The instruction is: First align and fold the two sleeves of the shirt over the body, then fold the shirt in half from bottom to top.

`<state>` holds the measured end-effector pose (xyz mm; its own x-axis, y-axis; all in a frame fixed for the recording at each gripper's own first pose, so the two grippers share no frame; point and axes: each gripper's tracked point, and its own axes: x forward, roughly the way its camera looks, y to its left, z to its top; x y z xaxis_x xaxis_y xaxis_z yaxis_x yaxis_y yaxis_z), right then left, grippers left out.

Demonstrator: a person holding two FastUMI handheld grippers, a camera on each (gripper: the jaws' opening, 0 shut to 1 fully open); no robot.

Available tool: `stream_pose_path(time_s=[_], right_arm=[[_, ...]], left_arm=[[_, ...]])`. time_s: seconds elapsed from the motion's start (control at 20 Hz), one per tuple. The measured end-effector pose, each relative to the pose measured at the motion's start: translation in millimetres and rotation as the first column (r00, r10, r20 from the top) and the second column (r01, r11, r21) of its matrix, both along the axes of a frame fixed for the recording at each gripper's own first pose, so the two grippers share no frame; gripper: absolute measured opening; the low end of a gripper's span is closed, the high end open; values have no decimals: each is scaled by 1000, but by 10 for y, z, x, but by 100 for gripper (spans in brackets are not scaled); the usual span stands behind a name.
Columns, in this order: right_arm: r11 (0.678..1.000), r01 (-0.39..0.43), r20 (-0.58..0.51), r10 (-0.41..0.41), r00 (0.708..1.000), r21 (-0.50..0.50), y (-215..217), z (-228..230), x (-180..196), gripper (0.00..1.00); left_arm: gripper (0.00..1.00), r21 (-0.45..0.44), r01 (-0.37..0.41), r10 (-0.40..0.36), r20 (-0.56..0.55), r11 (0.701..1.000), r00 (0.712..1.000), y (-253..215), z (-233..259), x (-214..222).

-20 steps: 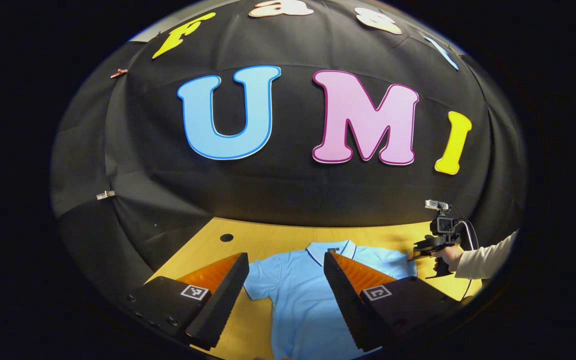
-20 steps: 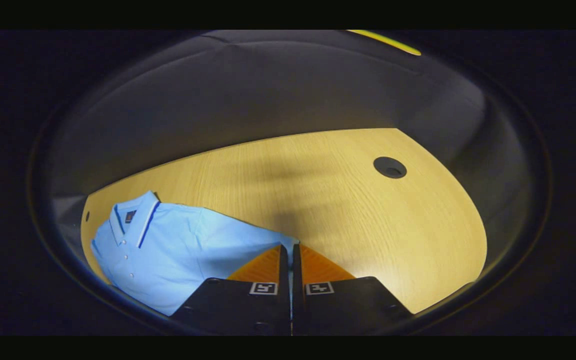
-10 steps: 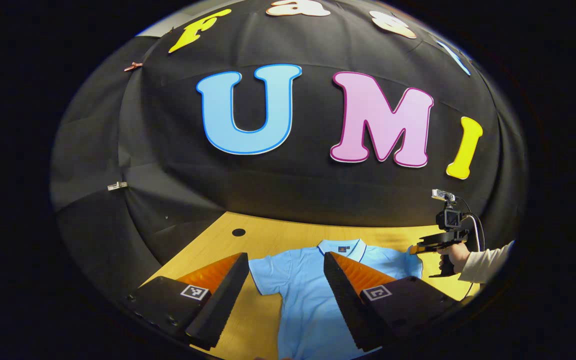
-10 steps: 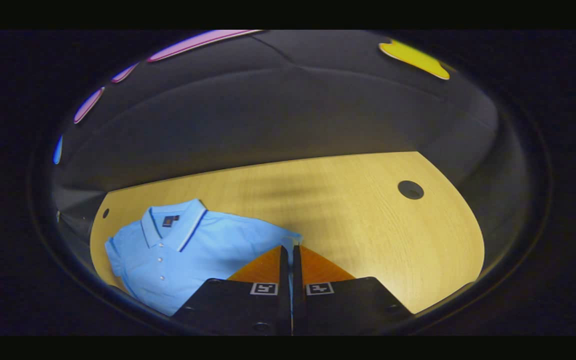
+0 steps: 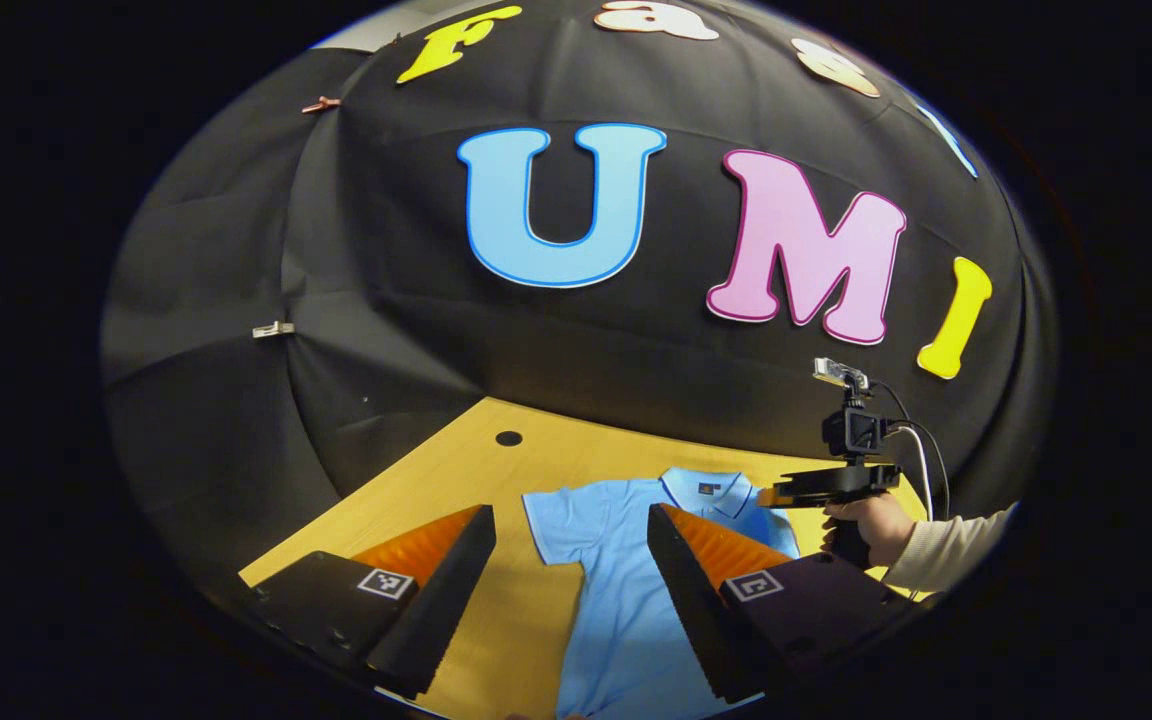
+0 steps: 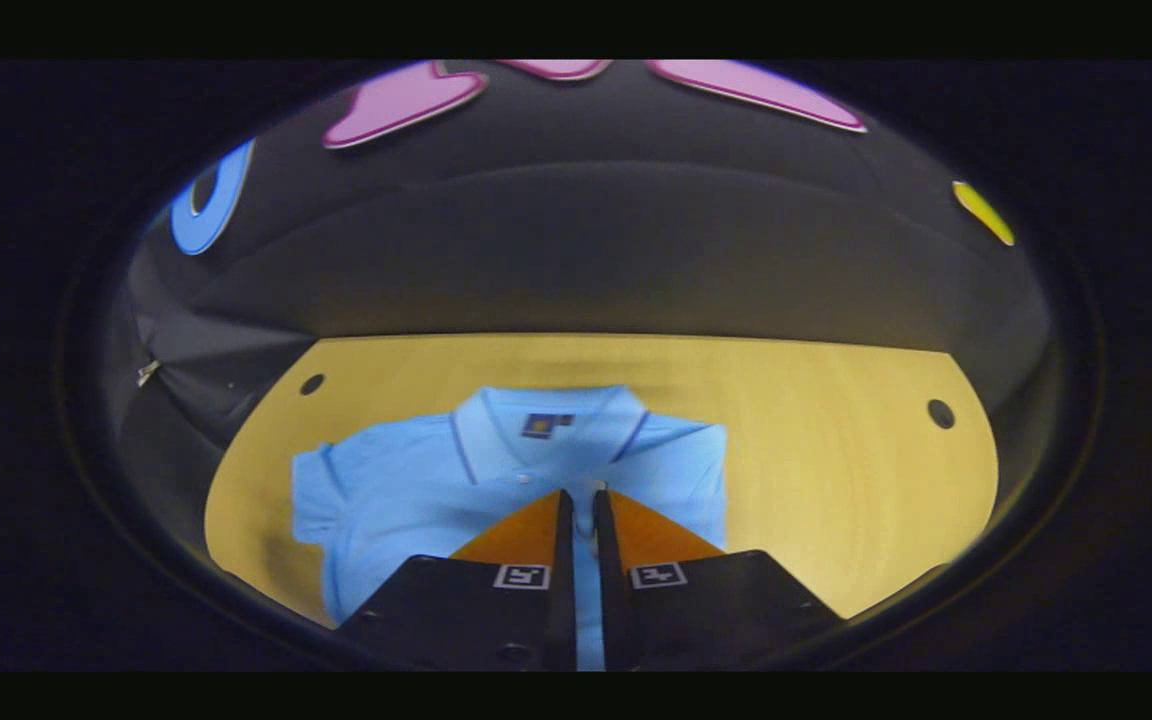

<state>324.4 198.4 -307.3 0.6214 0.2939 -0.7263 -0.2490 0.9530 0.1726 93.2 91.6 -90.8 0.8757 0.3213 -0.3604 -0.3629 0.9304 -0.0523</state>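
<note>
Yellow wood table (image 6: 836, 470) holds the blue shirt (image 6: 416, 490) flat, collar far, with the right gripper (image 6: 582, 498) pinching the right sleeve over the chest, while the wide-open left gripper (image 5: 568, 545) waits nearer the spread left sleeve (image 5: 561, 515).

**Lighting and image quality**

Both views show strong fisheye distortion: straight edges bow near the rim. In the left gripper view the black cloth wall (image 5: 556, 340) is evenly lit and sharp. The yellow wooden table (image 6: 836, 480) is the brightest surface in the right gripper view, with a soft shadow band along its far edge. The light blue polo shirt (image 6: 416, 480) appears slightly blurred there, and the periphery darkens.
</note>
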Motion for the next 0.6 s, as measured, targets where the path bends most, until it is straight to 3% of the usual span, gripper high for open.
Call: stream_pose_path(time_s=[0.1,0.15,0.3,0.35,0.45,0.5,0.55,0.6], right_arm=[[997,-70,1,70,998,19,327,45,-186,28],[994,-104,1,104,995,36,488,86,-312,48],[987,-145,-1,146,989,64,652,174,-639,94],[987,-149,2,149,989,58,605,203,-734,99],[989,-146,15,145,989,28,394,273,-873,95],[990,-139,21,139,990,13,262,308,-943,99],[992,-128,26,128,991,-1,122,331,-1004,98],[993,-116,29,117,993,-10,-15,359,-1061,92]], left_arm=[[97,-10,-20,20,-6,1000,1000,93,-62,-67],[97,-19,-28,27,-8,999,1000,147,-107,-94],[97,-36,-35,34,-26,999,999,295,-252,-74],[97,-34,-30,29,-30,999,999,351,-304,4],[97,-17,-6,6,-32,1000,999,443,-396,188],[97,-8,7,-7,-36,1000,999,488,-439,308],[97,-9,24,-24,-41,1000,999,518,-505,456],[97,-19,42,-43,-50,999,998,533,-593,601]])
